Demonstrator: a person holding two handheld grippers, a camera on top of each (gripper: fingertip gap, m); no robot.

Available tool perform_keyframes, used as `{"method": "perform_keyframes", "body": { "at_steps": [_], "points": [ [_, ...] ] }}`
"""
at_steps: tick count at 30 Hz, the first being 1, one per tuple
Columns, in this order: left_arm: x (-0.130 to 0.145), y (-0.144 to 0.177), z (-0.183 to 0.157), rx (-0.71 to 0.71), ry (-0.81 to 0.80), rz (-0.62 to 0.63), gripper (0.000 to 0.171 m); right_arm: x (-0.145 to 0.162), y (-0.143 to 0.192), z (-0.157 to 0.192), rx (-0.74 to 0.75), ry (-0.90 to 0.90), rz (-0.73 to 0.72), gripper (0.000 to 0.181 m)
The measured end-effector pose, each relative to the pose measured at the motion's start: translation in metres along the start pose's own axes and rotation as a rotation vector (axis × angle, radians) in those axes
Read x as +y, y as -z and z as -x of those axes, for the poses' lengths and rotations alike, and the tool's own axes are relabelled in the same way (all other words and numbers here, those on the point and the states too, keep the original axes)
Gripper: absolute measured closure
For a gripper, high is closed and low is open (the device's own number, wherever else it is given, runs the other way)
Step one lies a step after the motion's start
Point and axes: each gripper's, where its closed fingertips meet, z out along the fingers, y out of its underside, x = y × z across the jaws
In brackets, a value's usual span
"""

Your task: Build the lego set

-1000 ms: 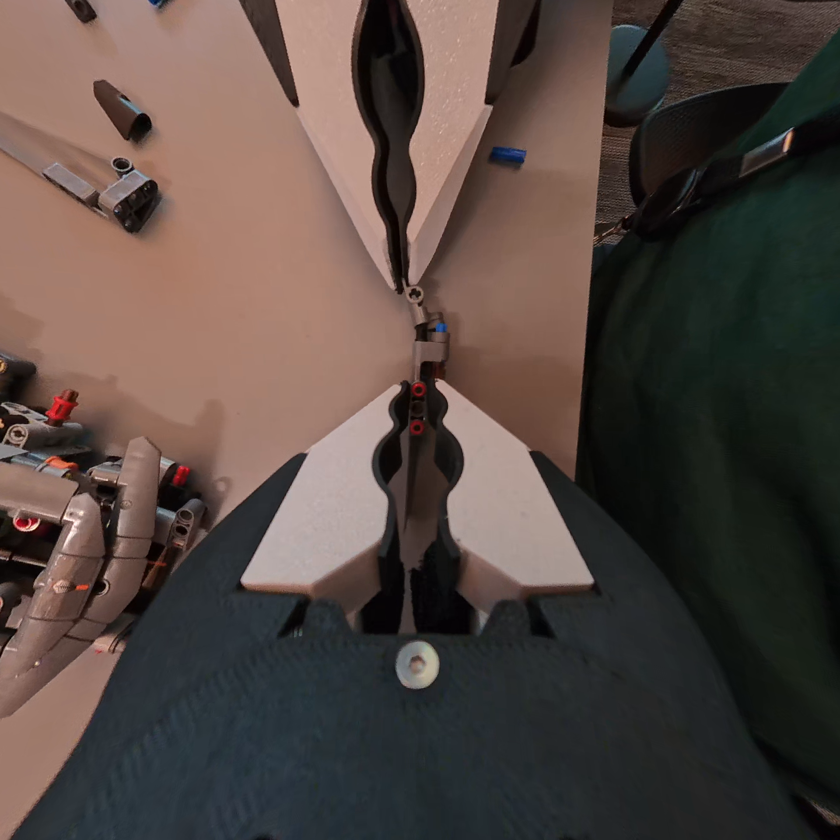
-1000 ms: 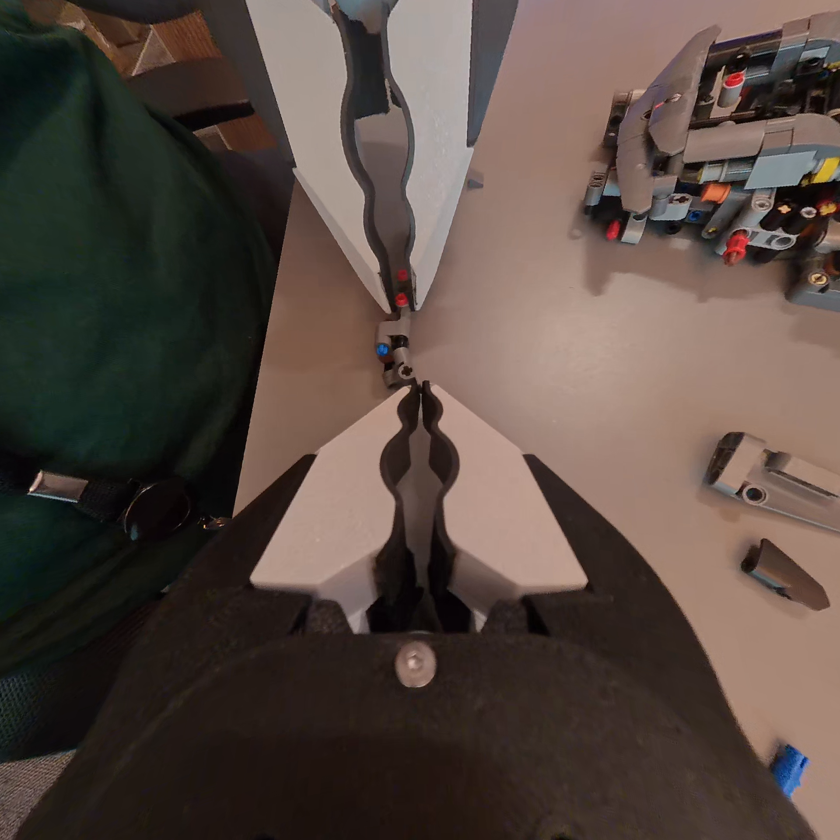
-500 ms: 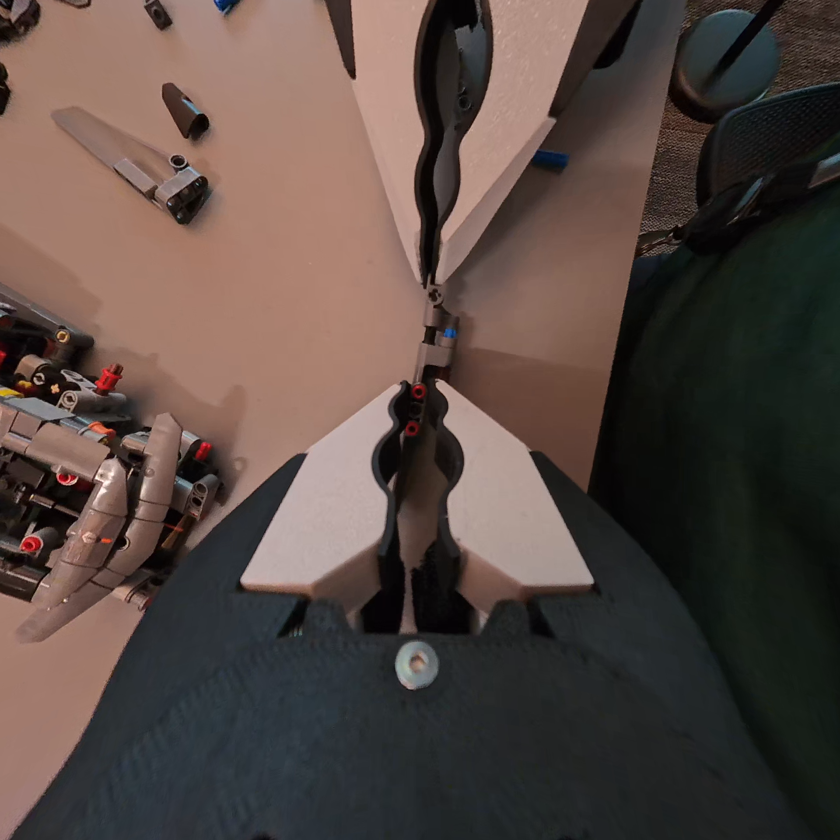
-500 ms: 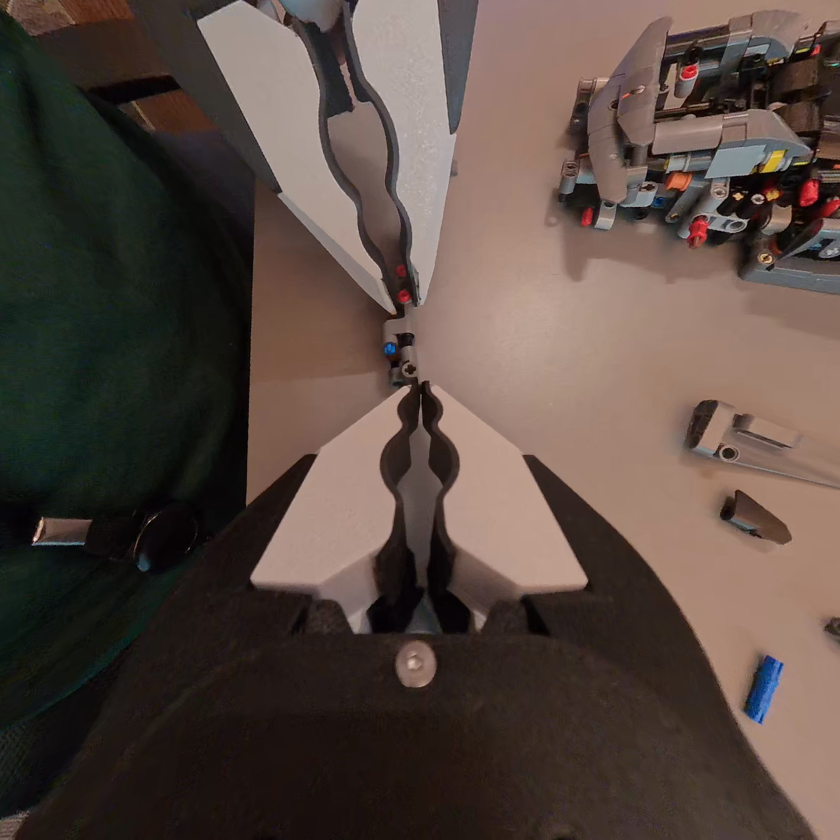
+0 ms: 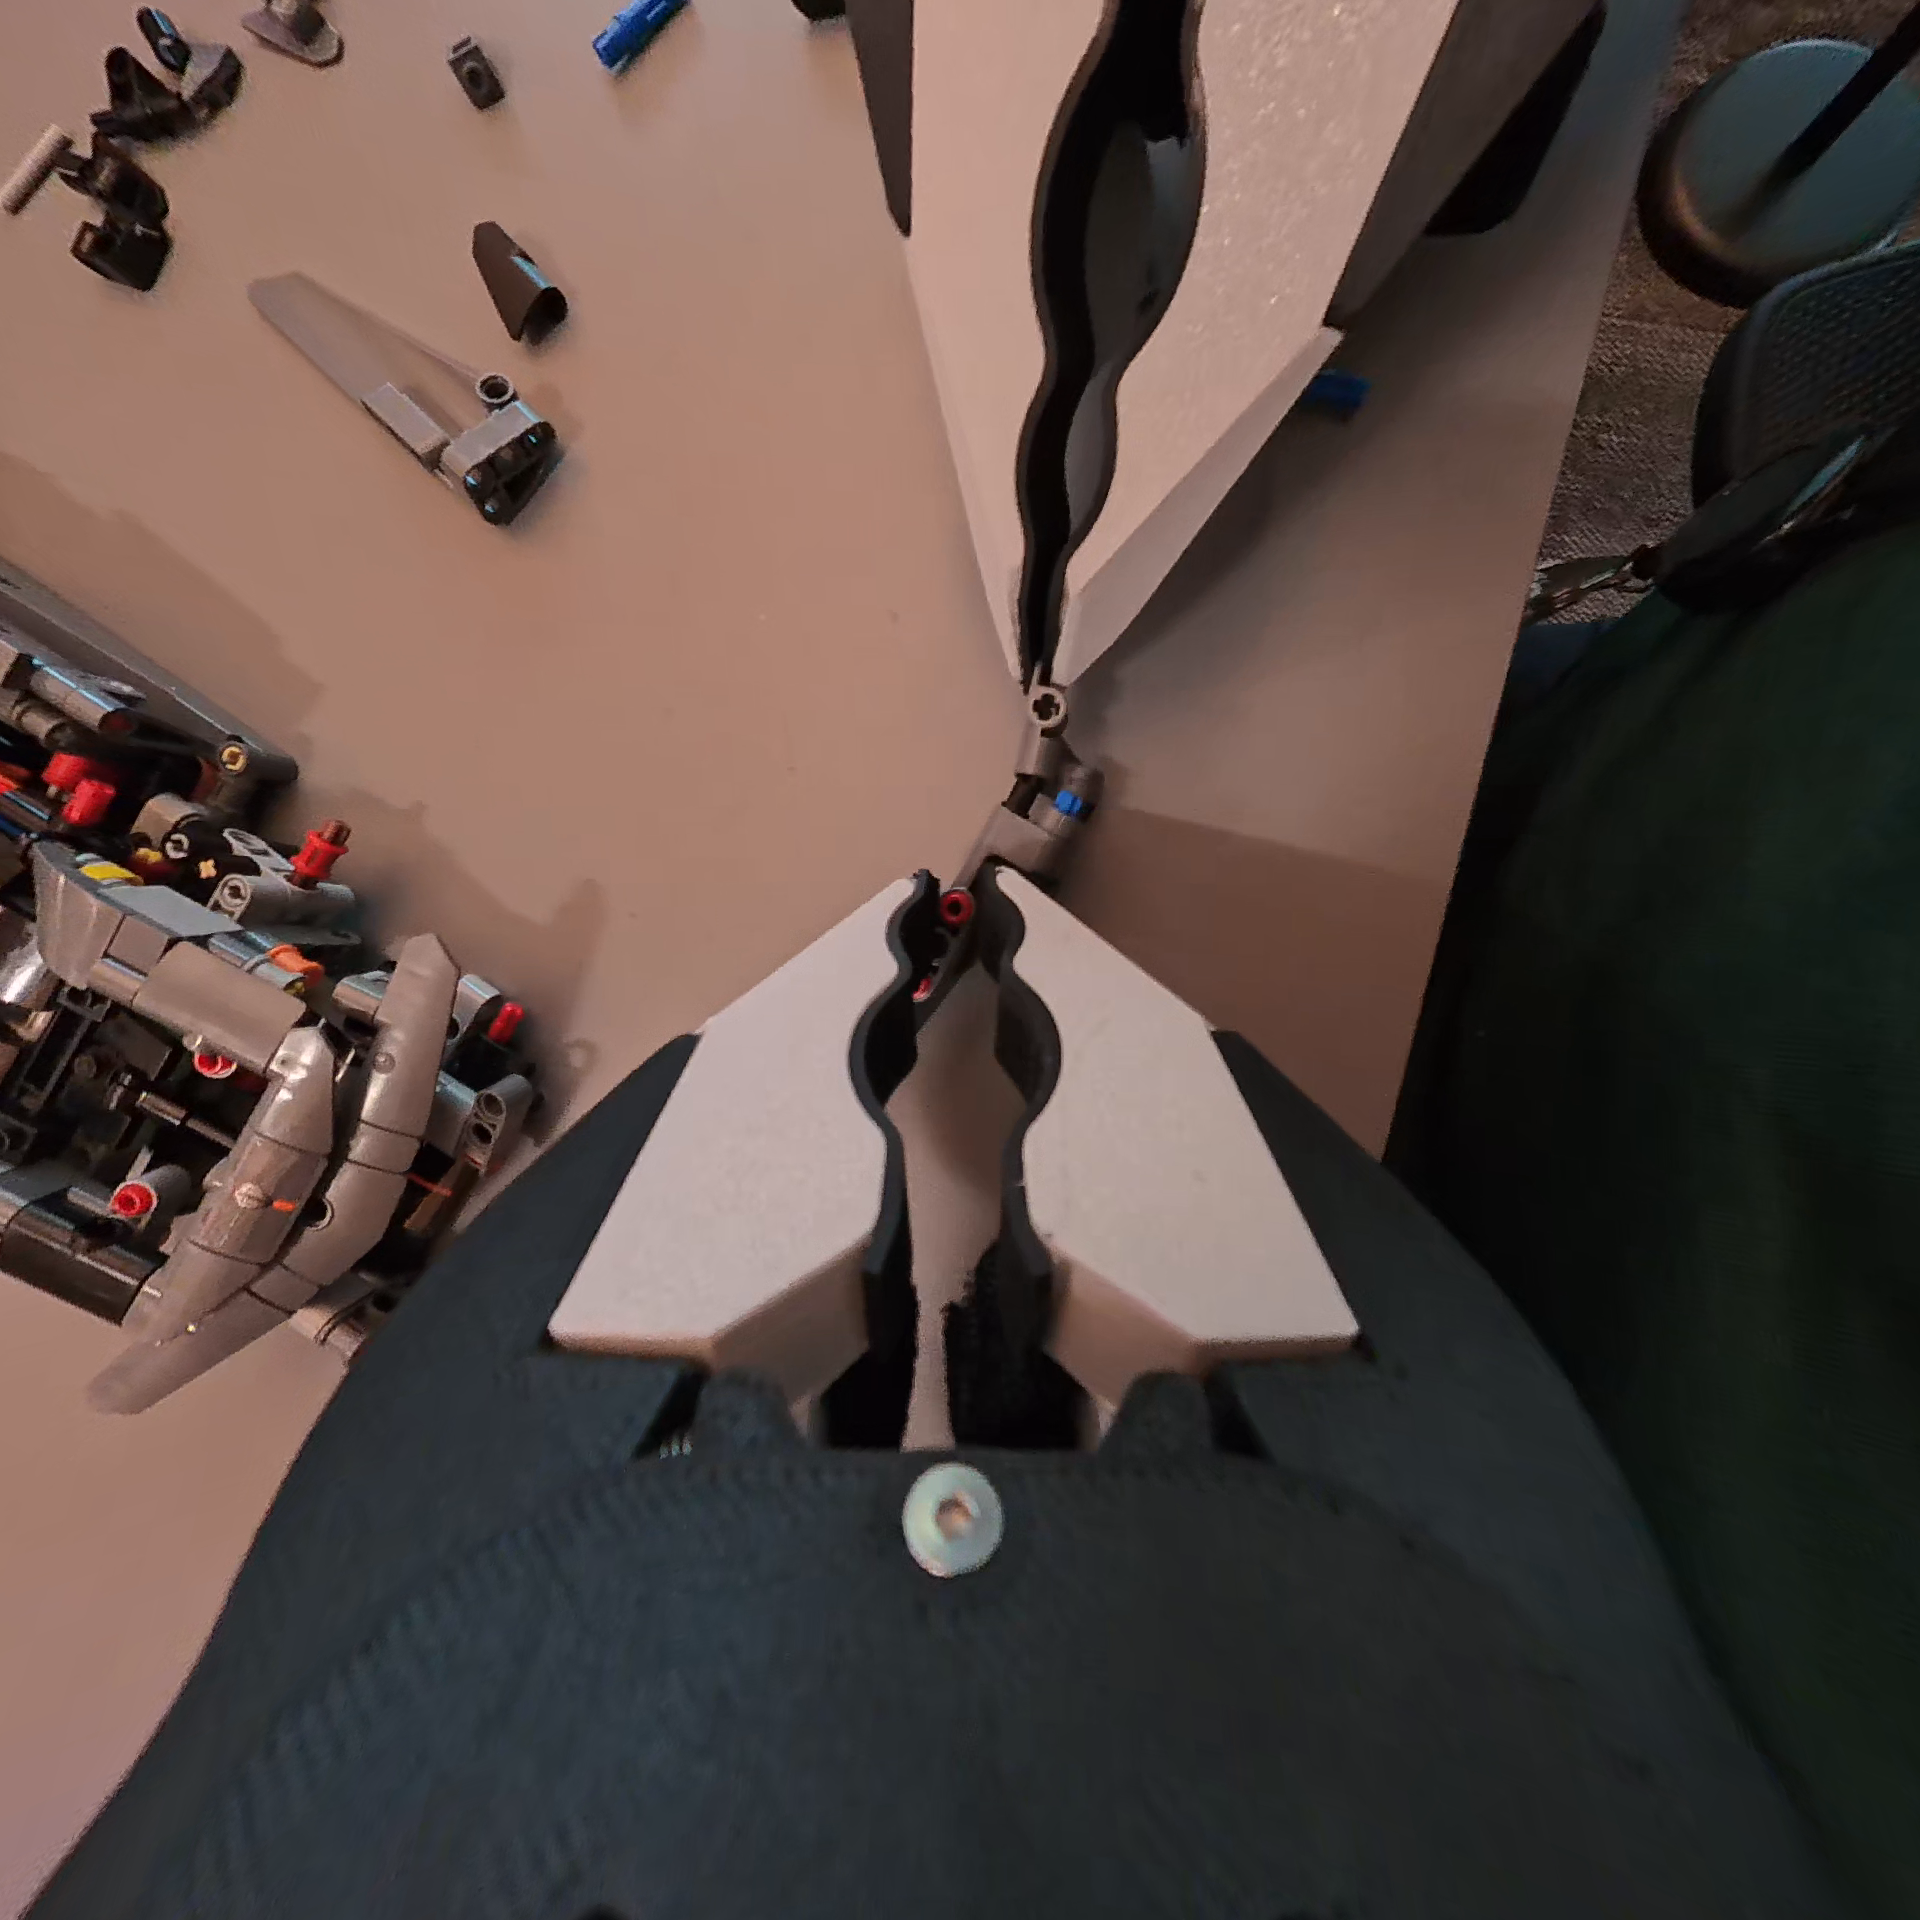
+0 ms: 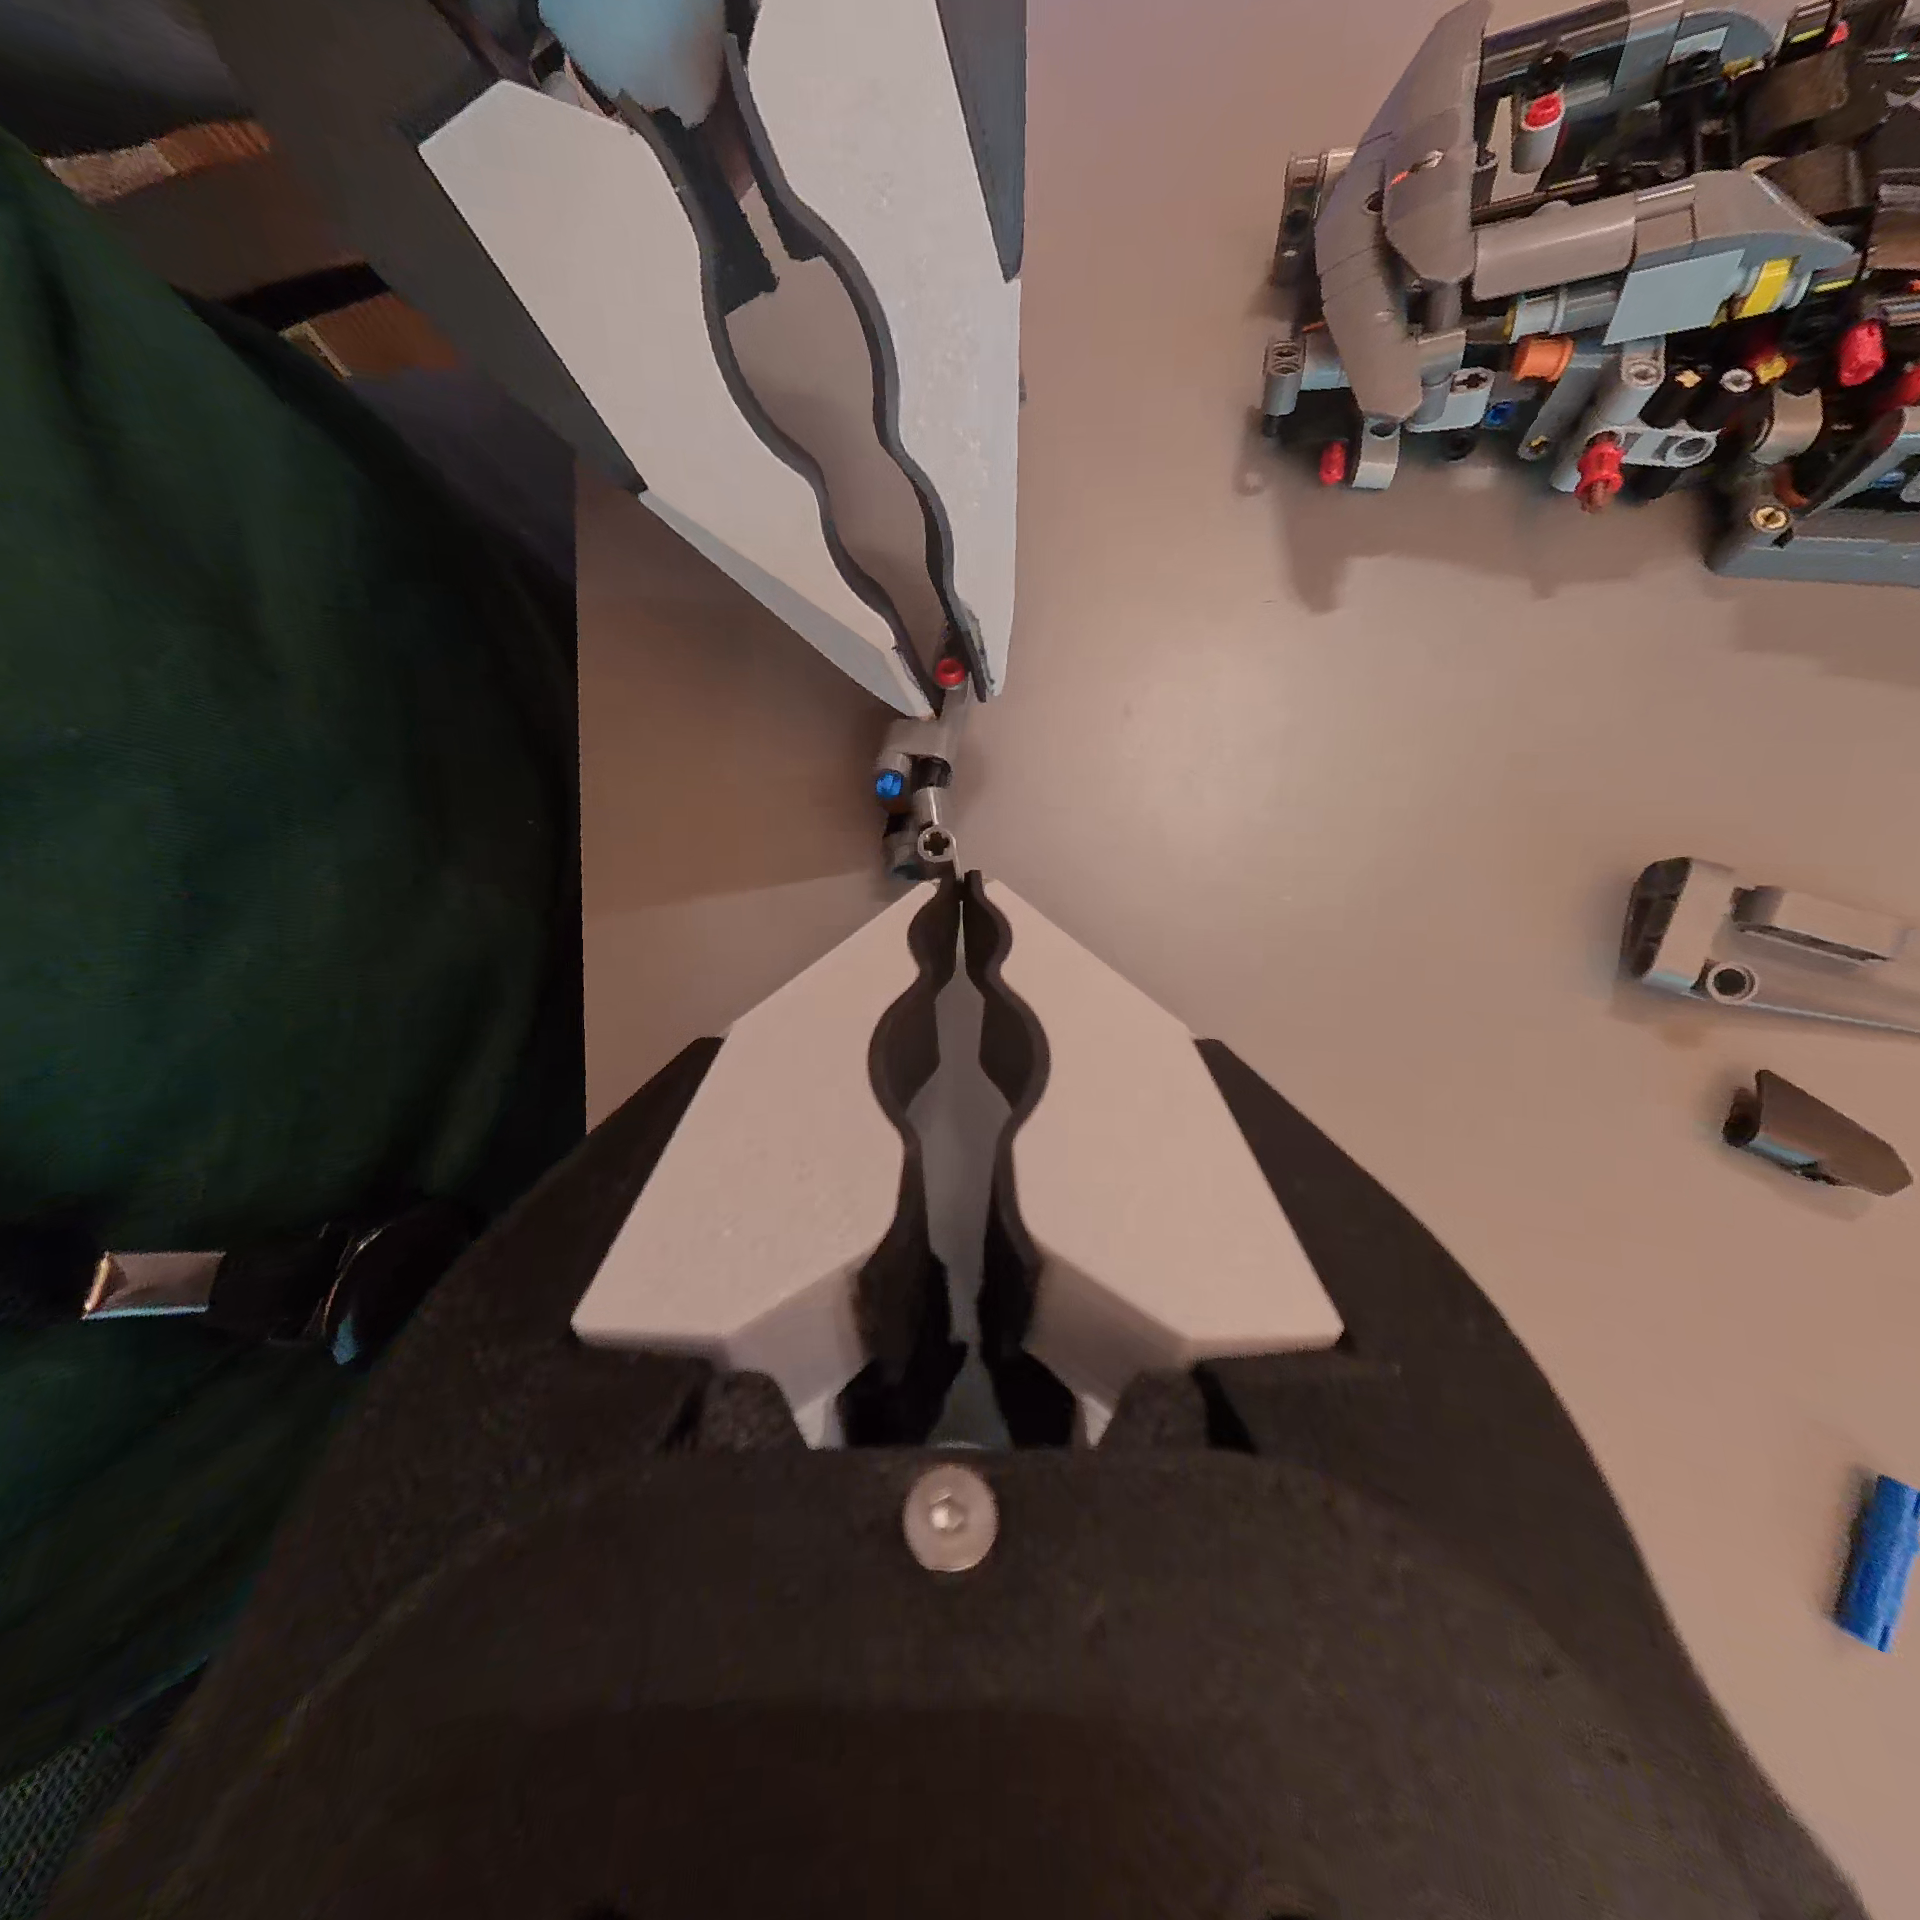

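A small grey lego sub-assembly [image 5: 1029, 821] with a blue pin and red pins hangs between my two grippers, above the table's edge. My left gripper [image 5: 961, 883] is shut on its end with the red pins, and the piece sits tilted between the jaws. My right gripper [image 6: 961, 883] comes from the opposite side, shut, with its tips pinching the cross-hole end [image 6: 935, 844]. In the right wrist view the sub-assembly [image 6: 914, 779] runs from my tips to the left gripper [image 6: 948, 694].
The large grey lego model [image 5: 260, 1091] [image 6: 1610, 260] lies on the beige table [image 5: 727, 623]. A grey wing panel [image 5: 416, 395], a dark curved piece [image 5: 516, 281], blue pins [image 5: 1335, 393] [image 6: 1881, 1558] and black parts [image 5: 125, 156] lie loose. A person in green [image 5: 1714, 1143] sits at the table's edge. My left and right fingertips are right by each other. The grey wing panel [image 5: 416, 395] is about 15 cm from both grippers' fingertips. My right wrist view [image 6: 1845, 964] looks at it from another angle.
Both grippers have moved together with the sub-assembly, so more of the table and the model shows. The sub-assembly now sits tilted in the left jaws.
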Motion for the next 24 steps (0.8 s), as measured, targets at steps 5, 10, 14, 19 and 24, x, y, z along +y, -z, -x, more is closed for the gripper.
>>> {"method": "perform_keyframes", "body": {
  "at_steps": [5,10,14,19,24],
  "points": [
    [-0.0009,-0.0017,-0.0017,-0.012,-0.015,-0.031,0.165,0.0001,-0.0001,-0.0004,0.002,-0.008,-0.008,0.181],
    [-0.0016,-0.0027,-0.0019,-0.013,-0.016,-0.042,0.166,0.0009,-0.0003,-0.0014,0.001,-0.013,-0.011,0.181],
    [-0.0011,-0.0033,-0.0009,-0.033,-0.015,-0.045,0.167,0.0004,0.0001,-0.0016,0.008,-0.021,-0.019,0.181],
    [-0.0012,-0.0033,-0.0012,-0.057,-0.025,-0.046,0.168,-0.0005,0.0009,-0.0022,0.004,-0.031,-0.042,0.181],
    [-0.0005,-0.0034,-0.001,-0.065,-0.023,-0.051,0.168,-0.0039,0.0018,-0.0007,-0.014,-0.027,-0.067,0.181]
  ]
}}
